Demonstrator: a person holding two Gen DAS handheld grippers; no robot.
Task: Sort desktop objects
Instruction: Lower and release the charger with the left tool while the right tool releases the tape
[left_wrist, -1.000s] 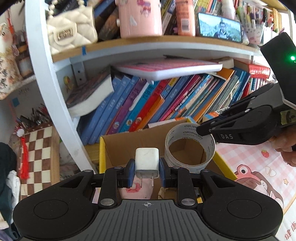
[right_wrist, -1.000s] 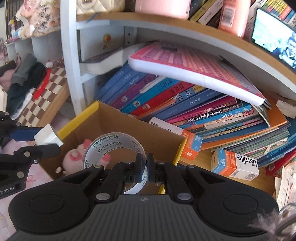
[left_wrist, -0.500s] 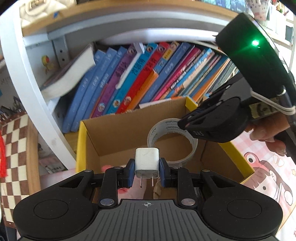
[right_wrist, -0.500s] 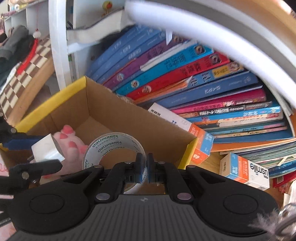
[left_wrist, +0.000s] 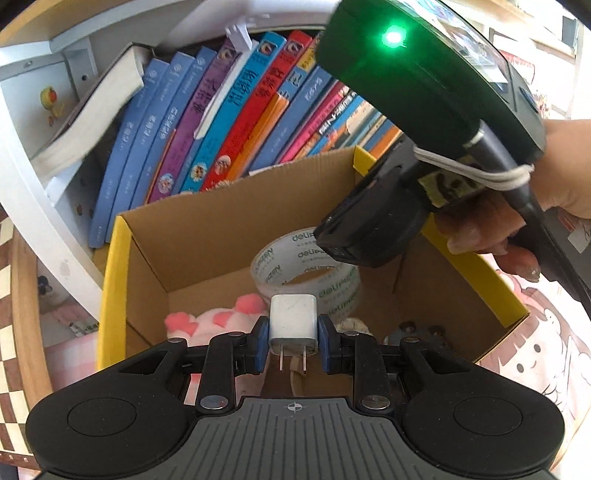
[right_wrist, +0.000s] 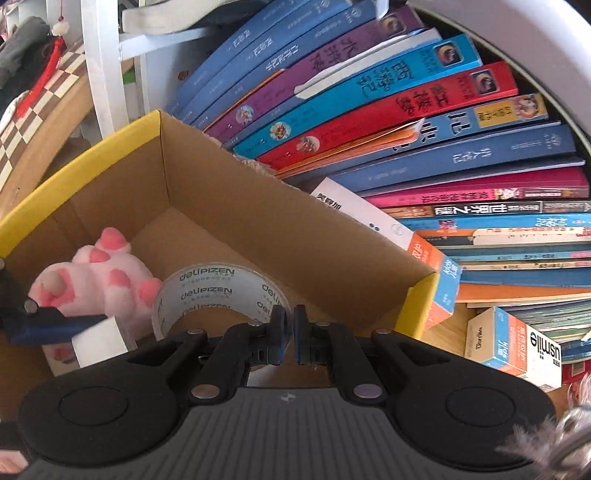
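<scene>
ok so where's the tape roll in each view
Left wrist: the tape roll sits at centre frame inside the cardboard box, just beyond the white charger in the left claw, partly hidden by the right claw.
Right wrist: the roll is lower left of centre, pinched by the right claw.
Shared landmark: the pink plush toy beside the roll.

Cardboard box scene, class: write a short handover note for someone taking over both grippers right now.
Left gripper: shut on the white charger, held over the open cardboard box, prongs towards the camera.
Right gripper: shut on the wall of the tape roll, held low inside the box.
Already in the box: a pink plush toy.
Done: both items carried to the box.
Left: release the tape, then the charger, and pull both grippers out.
</scene>
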